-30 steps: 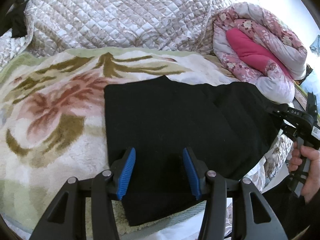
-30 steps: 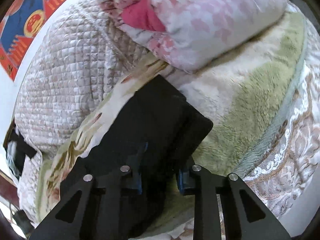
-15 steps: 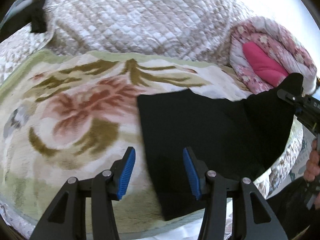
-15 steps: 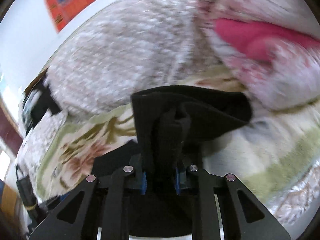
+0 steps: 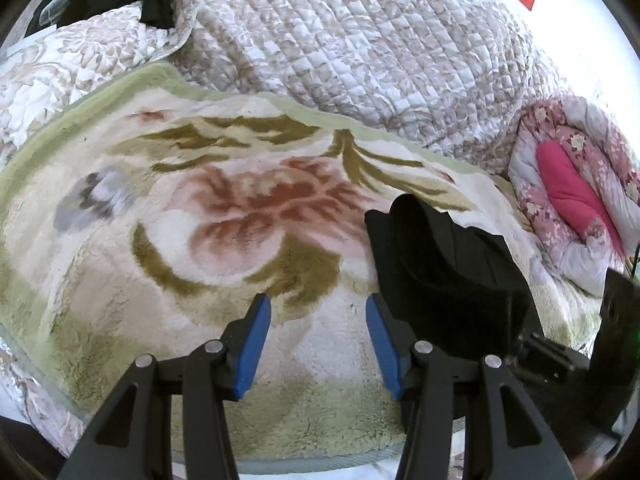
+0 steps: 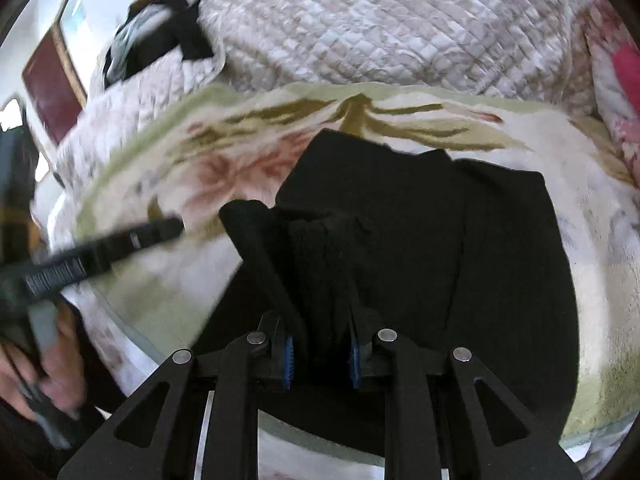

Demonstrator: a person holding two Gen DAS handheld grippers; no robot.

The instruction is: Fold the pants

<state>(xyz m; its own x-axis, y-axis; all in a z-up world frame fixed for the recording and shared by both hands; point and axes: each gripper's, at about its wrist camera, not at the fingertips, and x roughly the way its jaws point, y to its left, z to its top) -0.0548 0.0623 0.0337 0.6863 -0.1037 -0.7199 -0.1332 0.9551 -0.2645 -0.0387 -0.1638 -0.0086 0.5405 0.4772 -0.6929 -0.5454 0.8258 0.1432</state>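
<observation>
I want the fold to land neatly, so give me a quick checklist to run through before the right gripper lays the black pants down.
1. Right gripper grips a bunch of the black fabric pants: ok.
2. Left gripper open with nothing between its blue pads: ok.
3. Left gripper clear of the pants, over bare floral fleece blanket: ok.
4. Lower layer of the pants lying flat on the blanket: ok on the visible right part, one crease line shows.
5. Carried edge lined up with the layer beneath: cannot tell, the bunched cloth hides it.
6. Rolled pink floral quilt apart from the pants: ok.
</observation>
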